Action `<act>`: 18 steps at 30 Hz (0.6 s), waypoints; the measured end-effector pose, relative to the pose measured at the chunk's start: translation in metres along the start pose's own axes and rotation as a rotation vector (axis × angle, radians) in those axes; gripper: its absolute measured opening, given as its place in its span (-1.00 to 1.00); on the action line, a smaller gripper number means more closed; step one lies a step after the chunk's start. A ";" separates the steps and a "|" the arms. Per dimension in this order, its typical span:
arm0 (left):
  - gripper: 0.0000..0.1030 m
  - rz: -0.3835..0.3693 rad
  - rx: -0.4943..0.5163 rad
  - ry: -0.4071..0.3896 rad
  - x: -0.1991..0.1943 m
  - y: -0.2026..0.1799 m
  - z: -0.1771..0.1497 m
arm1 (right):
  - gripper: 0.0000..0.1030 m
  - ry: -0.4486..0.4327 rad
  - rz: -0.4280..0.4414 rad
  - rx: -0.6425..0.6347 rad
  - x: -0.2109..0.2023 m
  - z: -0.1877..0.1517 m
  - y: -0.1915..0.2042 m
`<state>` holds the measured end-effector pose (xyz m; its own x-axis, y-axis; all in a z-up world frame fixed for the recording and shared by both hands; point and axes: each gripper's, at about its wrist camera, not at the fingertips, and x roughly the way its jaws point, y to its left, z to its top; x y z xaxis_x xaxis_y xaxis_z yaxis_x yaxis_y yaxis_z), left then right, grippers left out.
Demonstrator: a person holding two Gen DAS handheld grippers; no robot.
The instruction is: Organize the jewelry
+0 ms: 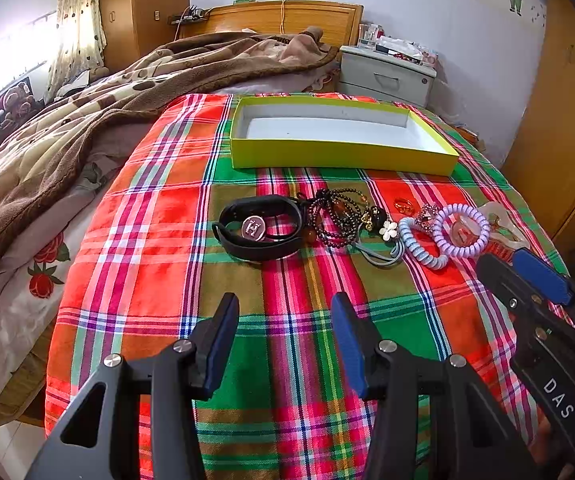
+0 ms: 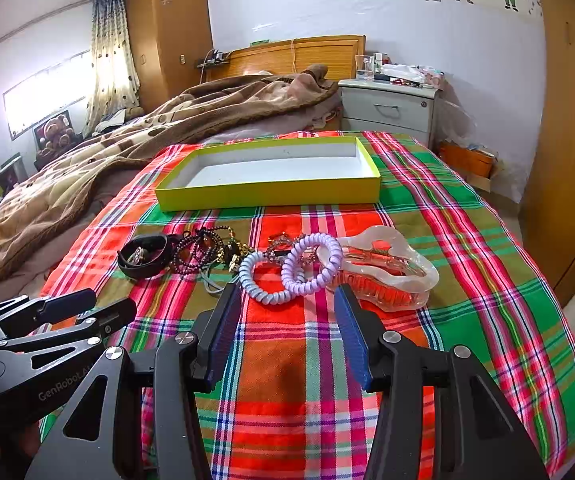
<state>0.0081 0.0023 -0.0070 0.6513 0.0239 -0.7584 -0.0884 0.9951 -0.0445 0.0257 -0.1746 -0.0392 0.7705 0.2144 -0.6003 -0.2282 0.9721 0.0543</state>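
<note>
A row of jewelry lies on the plaid cloth: a black leather bracelet with a round H charm, dark bead strands, a pale blue coil hair tie, a lilac coil hair tie and a clear hair claw. Behind them stands an empty yellow-green box, also in the right wrist view. My left gripper is open and empty, short of the bracelet. My right gripper is open and empty, just in front of the coil ties.
A brown blanket is bunched on the bed to the left. A white nightstand with clutter stands behind the box. A wooden wardrobe door is at the right. The cloth's edge drops off at left and right.
</note>
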 end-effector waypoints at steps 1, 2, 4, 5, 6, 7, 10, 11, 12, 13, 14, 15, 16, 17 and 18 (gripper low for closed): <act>-0.03 0.002 -0.001 -0.001 0.000 0.000 0.000 | -0.05 -0.002 0.000 0.000 0.000 0.000 0.000; -0.03 0.003 0.000 -0.002 0.000 0.000 0.000 | -0.05 -0.002 -0.001 -0.001 -0.001 0.000 0.000; -0.03 0.006 -0.001 0.000 0.000 0.000 0.000 | -0.05 -0.001 -0.003 -0.001 -0.001 0.000 0.001; -0.03 0.006 -0.002 0.000 0.000 0.001 0.000 | -0.05 0.000 -0.004 0.000 0.000 0.000 0.001; -0.03 0.005 -0.002 0.001 0.000 0.001 0.000 | -0.04 0.000 -0.005 -0.001 -0.001 0.000 0.001; -0.03 0.006 -0.004 -0.001 -0.001 0.002 0.000 | -0.04 -0.001 -0.005 -0.001 -0.001 0.000 0.001; -0.03 0.008 -0.005 -0.001 -0.001 0.002 0.000 | -0.05 0.000 -0.005 0.000 0.000 0.000 0.001; -0.03 0.010 -0.004 -0.002 -0.001 0.002 0.000 | -0.04 -0.001 -0.005 0.000 0.000 0.000 0.001; -0.03 0.010 -0.003 -0.002 -0.002 0.002 0.000 | -0.05 -0.001 -0.005 0.001 0.000 0.000 0.001; -0.03 0.009 -0.003 0.000 -0.002 0.002 0.000 | -0.05 -0.001 -0.005 0.000 0.000 0.000 0.001; -0.03 0.008 -0.003 0.000 -0.002 0.002 0.000 | -0.05 0.000 -0.006 0.000 0.000 0.000 0.000; -0.03 0.008 -0.003 0.001 -0.002 0.002 0.000 | -0.05 -0.001 -0.005 0.001 0.000 0.000 0.000; -0.03 0.009 -0.003 0.002 -0.002 0.002 -0.001 | -0.05 -0.001 -0.004 0.001 0.000 0.000 0.000; -0.03 0.010 -0.003 0.001 -0.002 0.002 0.000 | -0.04 -0.001 -0.005 0.001 0.000 0.000 0.000; -0.03 0.011 -0.002 0.001 -0.002 0.001 0.000 | -0.05 -0.001 -0.005 0.001 -0.001 0.000 0.000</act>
<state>0.0066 0.0037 -0.0056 0.6499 0.0347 -0.7592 -0.0969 0.9946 -0.0375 0.0251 -0.1745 -0.0386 0.7726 0.2092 -0.5995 -0.2234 0.9734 0.0517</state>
